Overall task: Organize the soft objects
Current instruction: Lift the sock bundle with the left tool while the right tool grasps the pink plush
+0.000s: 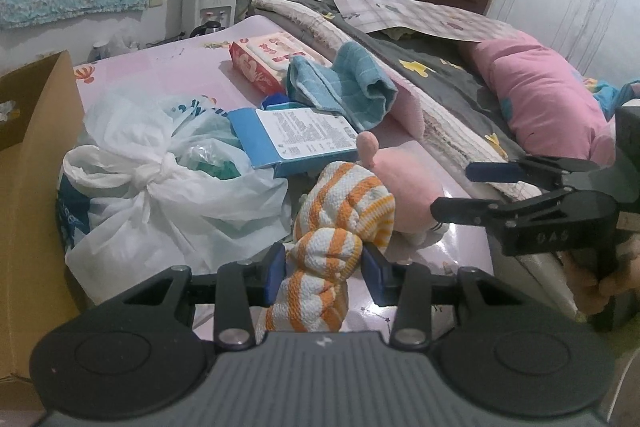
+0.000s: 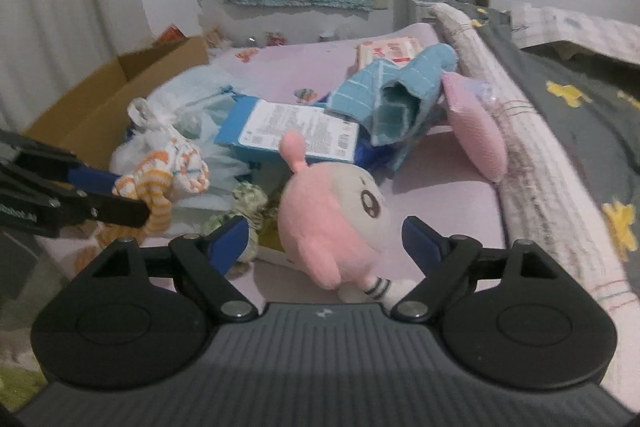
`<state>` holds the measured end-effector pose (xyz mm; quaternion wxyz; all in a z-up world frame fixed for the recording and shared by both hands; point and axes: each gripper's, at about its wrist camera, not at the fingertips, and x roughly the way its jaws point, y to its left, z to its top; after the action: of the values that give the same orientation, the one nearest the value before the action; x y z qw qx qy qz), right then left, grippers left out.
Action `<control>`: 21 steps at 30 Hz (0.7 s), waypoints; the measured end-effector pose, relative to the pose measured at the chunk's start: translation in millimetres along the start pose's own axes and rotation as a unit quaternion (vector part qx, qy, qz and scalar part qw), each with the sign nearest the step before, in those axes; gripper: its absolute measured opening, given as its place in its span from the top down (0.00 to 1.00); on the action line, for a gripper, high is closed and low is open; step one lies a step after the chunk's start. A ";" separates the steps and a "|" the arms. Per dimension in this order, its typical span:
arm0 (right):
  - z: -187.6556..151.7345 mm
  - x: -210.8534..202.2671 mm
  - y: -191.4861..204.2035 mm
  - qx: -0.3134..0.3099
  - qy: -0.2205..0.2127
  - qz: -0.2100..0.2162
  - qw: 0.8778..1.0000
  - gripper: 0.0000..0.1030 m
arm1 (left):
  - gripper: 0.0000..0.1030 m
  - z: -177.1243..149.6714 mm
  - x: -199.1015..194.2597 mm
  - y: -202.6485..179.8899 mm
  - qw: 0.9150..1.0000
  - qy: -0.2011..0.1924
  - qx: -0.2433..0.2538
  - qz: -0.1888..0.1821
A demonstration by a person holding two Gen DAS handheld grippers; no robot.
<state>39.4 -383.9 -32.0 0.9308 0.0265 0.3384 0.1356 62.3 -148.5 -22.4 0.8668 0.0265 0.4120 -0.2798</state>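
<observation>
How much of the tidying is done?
Nothing looks put away yet. The left gripper is pinching the orange striped cloth. The right gripper is open around the pink plush toy. The blue towel and small pink cushion still wait.

— How many soft toys are on the bed?
— One pink plush toy (image 2: 334, 223).
— Cloths?
— Two: an orange-striped cloth (image 1: 334, 231) and a blue towel (image 1: 348, 85).
— Boxes?
— One blue box (image 1: 296, 139), one cardboard box (image 1: 28, 163).
— Anything else?
— One wipes pack (image 1: 266, 61), one tied plastic bag (image 1: 160, 183), one pink pillow (image 1: 548, 95).
</observation>
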 end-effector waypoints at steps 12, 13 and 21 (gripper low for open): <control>8.1 50.2 -55.1 0.131 -0.002 0.079 0.988 0.15 | 0.58 2.1 3.2 -1.8 1.000 0.007 0.006 0.005; 7.8 51.7 -63.2 0.152 -0.007 0.088 0.984 0.15 | 0.58 1.8 3.0 -2.2 1.000 0.007 0.006 0.005; -9.1 59.3 -86.7 0.221 0.007 0.125 0.967 0.15 | 0.58 1.5 2.9 -3.3 1.000 0.007 0.008 0.005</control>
<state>97.4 -451.7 -88.2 0.8753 0.2724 0.3605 0.1726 63.2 -153.0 -22.9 0.8648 0.0371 0.4162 -0.2785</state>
